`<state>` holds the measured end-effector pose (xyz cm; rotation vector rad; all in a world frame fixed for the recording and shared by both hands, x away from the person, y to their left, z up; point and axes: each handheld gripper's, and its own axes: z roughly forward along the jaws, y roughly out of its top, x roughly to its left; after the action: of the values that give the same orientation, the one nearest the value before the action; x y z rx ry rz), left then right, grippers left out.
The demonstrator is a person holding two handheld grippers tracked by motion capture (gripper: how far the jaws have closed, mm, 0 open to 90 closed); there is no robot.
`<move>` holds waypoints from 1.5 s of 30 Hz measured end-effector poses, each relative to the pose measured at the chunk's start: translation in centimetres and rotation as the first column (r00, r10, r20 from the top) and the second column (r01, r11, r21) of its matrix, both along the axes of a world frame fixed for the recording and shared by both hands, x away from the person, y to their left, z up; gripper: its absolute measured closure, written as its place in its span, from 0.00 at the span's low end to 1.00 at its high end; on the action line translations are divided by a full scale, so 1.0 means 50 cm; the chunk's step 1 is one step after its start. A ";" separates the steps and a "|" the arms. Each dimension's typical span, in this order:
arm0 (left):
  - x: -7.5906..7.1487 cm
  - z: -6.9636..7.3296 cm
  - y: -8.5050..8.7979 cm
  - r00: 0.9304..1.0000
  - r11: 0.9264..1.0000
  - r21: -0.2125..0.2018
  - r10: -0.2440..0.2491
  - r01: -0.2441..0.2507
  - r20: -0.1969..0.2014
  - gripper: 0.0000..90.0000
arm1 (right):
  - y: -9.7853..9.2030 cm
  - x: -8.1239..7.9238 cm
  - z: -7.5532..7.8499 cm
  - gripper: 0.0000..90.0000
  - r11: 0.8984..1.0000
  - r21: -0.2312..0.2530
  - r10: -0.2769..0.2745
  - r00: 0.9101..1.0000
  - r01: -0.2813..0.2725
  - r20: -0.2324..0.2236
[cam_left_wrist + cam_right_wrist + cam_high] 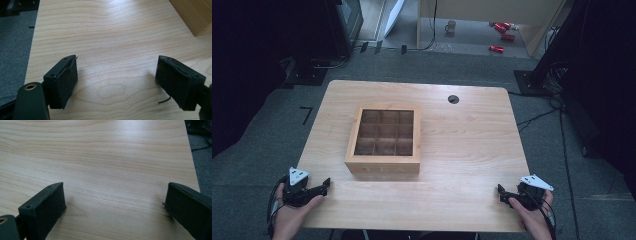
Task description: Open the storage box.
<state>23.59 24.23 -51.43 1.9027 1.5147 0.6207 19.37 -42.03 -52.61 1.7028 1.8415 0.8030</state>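
High view: a wooden box (383, 140) with 9 compartments sits mid-table, nearer the left edge, with the left gripper (325, 184) and right gripper (501, 190) at the near corners. It looks rigid and fairly heavy; grip its side walls.

Left gripper view: jaws wide, empty; box corner (195, 15) ahead, path clear.

Right gripper view: jaws wide over bare table (112, 157).

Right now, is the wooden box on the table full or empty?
Empty, it seems: the wooden box shows nine bare, dark compartments in the high view.

Lab-like room: grey carpet (272, 125), floor cables (537, 117), dark equipment stands (557, 60)
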 end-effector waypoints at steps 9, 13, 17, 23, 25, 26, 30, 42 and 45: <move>-0.010 0.041 -0.033 0.995 0.994 -0.083 -0.063 0.069 0.078 0.21 | 0.000 0.001 0.000 0.03 1.000 -0.001 0.002 1.000 -0.002 0.002; -0.006 0.060 -0.058 0.991 0.991 -0.088 -0.093 0.101 0.098 0.21 | 0.000 0.000 0.000 0.03 1.000 0.000 0.001 1.000 -0.001 0.001; -0.003 0.069 -0.076 0.987 0.988 -0.087 -0.119 0.129 0.109 0.23 | 0.000 0.001 0.000 0.03 1.000 -0.001 0.002 1.000 -0.002 0.002; 0.005 0.082 -0.106 0.979 0.979 -0.096 -0.167 0.179 0.120 0.25 | 0.001 0.001 0.000 0.03 1.000 -0.001 -0.004 1.000 0.004 0.001; 0.007 0.084 -0.115 0.976 0.976 -0.095 -0.182 0.194 0.120 0.26 | 0.001 0.002 0.000 0.03 1.000 0.000 -0.003 1.000 0.003 0.001; 0.008 0.086 -0.118 0.975 0.975 -0.095 -0.190 0.201 0.117 0.26 | 0.001 0.002 0.000 0.03 1.000 0.002 -0.004 1.000 0.004 0.000; 0.011 0.092 -0.130 0.970 0.969 -0.102 -0.213 0.226 0.120 0.27 | 0.001 0.002 0.000 0.03 1.000 0.005 -0.006 1.000 0.006 0.001; 0.031 0.102 -0.149 0.963 0.959 -0.117 -0.245 0.258 0.115 0.42 | 0.001 0.000 0.010 0.04 1.000 0.012 -0.020 1.000 0.020 0.013; 0.037 0.103 -0.155 0.961 0.957 -0.117 -0.252 0.264 0.110 0.48 | 0.005 0.000 0.021 0.04 1.000 0.008 -0.019 0.999 0.019 0.032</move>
<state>25.46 16.46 -46.30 1.9010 1.1914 0.4739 19.35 -41.80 -51.57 1.7001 1.8004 0.8254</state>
